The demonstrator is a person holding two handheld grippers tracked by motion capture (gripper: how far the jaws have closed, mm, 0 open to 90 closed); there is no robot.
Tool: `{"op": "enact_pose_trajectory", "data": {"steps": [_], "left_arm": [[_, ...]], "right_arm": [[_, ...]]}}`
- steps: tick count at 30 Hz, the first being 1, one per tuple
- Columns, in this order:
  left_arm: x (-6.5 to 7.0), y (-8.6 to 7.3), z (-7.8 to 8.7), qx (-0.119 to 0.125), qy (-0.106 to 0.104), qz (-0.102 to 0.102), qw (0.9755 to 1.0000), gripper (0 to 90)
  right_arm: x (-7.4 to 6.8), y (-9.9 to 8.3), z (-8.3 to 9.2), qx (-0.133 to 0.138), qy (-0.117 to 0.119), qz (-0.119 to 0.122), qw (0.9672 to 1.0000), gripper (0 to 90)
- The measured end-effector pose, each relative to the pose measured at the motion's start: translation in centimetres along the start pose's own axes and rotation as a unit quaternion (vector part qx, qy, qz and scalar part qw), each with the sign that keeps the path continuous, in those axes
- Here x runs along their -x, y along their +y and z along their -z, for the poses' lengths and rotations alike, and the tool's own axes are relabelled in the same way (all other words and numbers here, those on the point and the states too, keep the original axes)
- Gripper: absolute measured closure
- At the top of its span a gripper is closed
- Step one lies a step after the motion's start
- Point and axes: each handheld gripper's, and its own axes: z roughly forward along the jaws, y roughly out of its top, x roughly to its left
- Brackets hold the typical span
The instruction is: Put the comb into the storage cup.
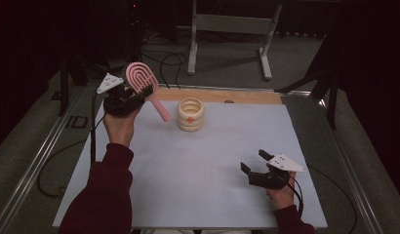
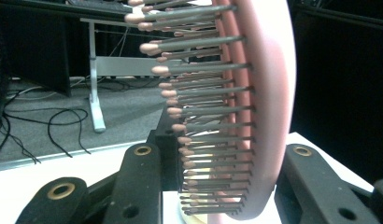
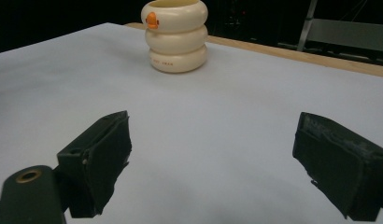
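We are noting right gripper (image 1: 255,164) resting near table edge, jaws standing wide apart, gripping nothing. Farther out, left gripper (image 1: 134,95) is clamping head of pink plastic hairbrush with rows of bristles (image 1: 142,80), holding it raised above white table sheet (image 1: 212,165), handle slanting down toward cream ribbed ring-stacked cup with orange dot (image 1: 190,114). We are flagging risk: handle striking cup rim, tipping it; brush twisting in grip, since bristles give uneven purchase.
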Motion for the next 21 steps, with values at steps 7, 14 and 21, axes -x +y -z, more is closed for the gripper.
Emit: {"op": "enact_pose_trajectory", "data": {"steps": [7, 14, 21], "left_arm": [[-0.2, 0.3, -0.6, -0.006, 0.01, -0.002, 0.9999, 64.4], [-0.1, 0.8, -1.4, -0.011, 0.022, -0.008, 0.9997, 64.3], [-0.1, 1.2, -1.8, -0.009, 0.024, -0.006, 0.9996, 64.3]], "right_arm": [[0.0, 0.0, 0.0, 0.001, 0.0, -0.001, 1.0, 11.1], [0.1, 0.0, 0.0, 0.001, 0.001, -0.001, 1.0, 11.1], [0.1, 0.0, 0.1, 0.002, 0.0, -0.003, 1.0, 11.1]]}}
